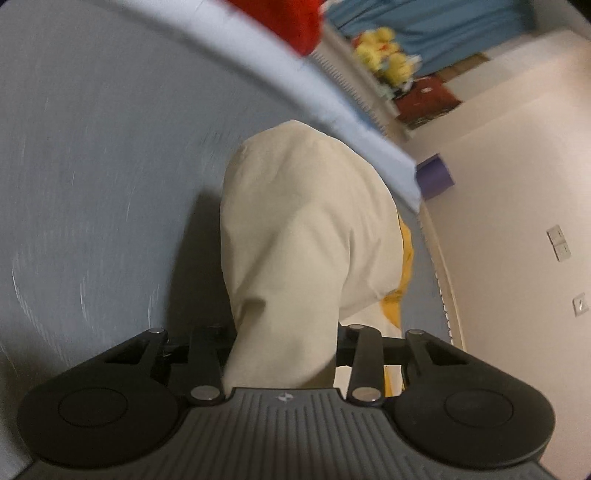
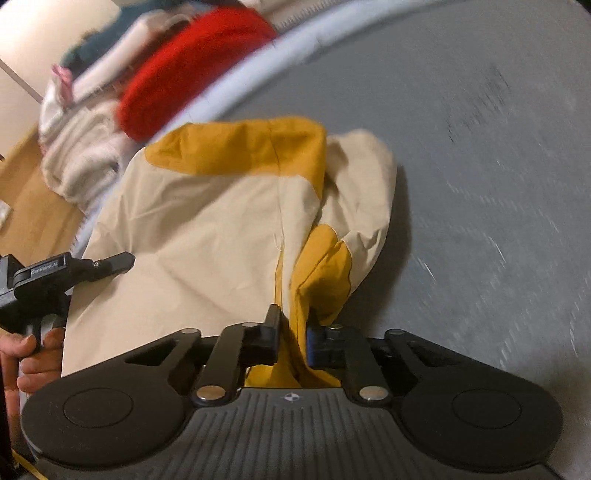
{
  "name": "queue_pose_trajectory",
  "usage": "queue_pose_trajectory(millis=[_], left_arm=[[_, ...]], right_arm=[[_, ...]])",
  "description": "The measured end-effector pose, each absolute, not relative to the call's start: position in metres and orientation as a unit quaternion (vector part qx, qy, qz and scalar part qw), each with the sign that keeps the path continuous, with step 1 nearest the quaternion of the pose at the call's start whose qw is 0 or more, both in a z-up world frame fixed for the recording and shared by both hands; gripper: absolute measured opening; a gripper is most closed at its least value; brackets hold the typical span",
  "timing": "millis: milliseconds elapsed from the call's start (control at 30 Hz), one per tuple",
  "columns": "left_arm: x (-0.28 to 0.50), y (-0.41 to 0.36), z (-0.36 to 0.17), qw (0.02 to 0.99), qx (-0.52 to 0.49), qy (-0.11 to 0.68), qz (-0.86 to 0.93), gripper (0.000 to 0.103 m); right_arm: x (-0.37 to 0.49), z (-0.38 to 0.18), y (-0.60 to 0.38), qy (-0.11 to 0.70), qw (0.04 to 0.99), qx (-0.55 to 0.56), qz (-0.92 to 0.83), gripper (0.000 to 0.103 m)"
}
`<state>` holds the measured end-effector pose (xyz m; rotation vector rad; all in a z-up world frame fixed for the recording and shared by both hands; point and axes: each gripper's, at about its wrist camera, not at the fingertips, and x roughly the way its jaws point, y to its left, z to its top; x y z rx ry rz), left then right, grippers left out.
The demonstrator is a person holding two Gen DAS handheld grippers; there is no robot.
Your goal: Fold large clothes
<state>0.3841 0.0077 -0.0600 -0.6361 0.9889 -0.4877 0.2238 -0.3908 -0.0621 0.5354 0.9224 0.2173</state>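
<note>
The cream and mustard jacket lies bunched on the grey table, near the table's pale rim and partly hanging over it. Taking the jacket as the landmark: the right gripper sits at its near edge, jaws drawn close together and pinching a gathered mustard and cream fold between the pads, probably to get a firm hold on a hem or sleeve before spreading the garment flat. The left gripper is at the jacket's other side, its fingers set apart with a thick roll of cream cloth between them; whether the pads actually press that roll the left wrist view does not show (the cloth hides the fingertips). In the right wrist view, that gripper's black body shows at the jacket's left edge, with a bare hand on its grip.

Beyond the jacket, past the table rim, a heap of other clothes waits, a red garment on top, likely next for folding. Further off stand blue cloth, yellow soft toys and a cream wall with switches. The table looks smooth and scuffed.
</note>
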Motion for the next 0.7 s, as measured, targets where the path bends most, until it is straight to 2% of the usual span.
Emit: queue_pose_trajectory(millis=[67,133,200,267,333,533,600,700], left_arm=[[0.389,0.015,-0.042,0.821,-0.282,0.443,-0.225,0.043],[0.395,0.028,-0.032,0.831,-0.277,0.435,-0.208,0.050],[0.402,0.041,-0.029,0.842,-0.264,0.437,-0.173,0.064],[0.410,0.056,-0.035,0.845,-0.257,0.450,-0.130,0.068],[0.415,0.071,-0.042,0.842,-0.252,0.468,-0.092,0.068],[0.396,0.110,-0.010,0.860,-0.280,0.418,-0.085,0.068],[0.386,0.100,-0.007,0.852,-0.255,0.440,-0.123,0.068],[0.363,0.069,-0.010,0.847,-0.162,0.476,-0.171,0.068]], right_arm=[[0.232,-0.052,-0.383,0.409,0.867,0.262,0.112,0.008],[0.243,-0.041,-0.369,0.380,0.880,0.259,0.121,0.008],[0.255,-0.036,-0.353,0.366,0.886,0.251,0.130,0.008],[0.269,-0.039,-0.337,0.375,0.886,0.240,0.129,0.008],[0.277,-0.048,-0.325,0.398,0.883,0.218,0.118,0.008],[0.279,-0.052,-0.308,0.422,0.886,0.172,0.089,0.009],[0.277,-0.046,-0.306,0.416,0.890,0.169,0.077,0.018],[0.268,-0.037,-0.305,0.406,0.895,0.172,0.061,0.023]])
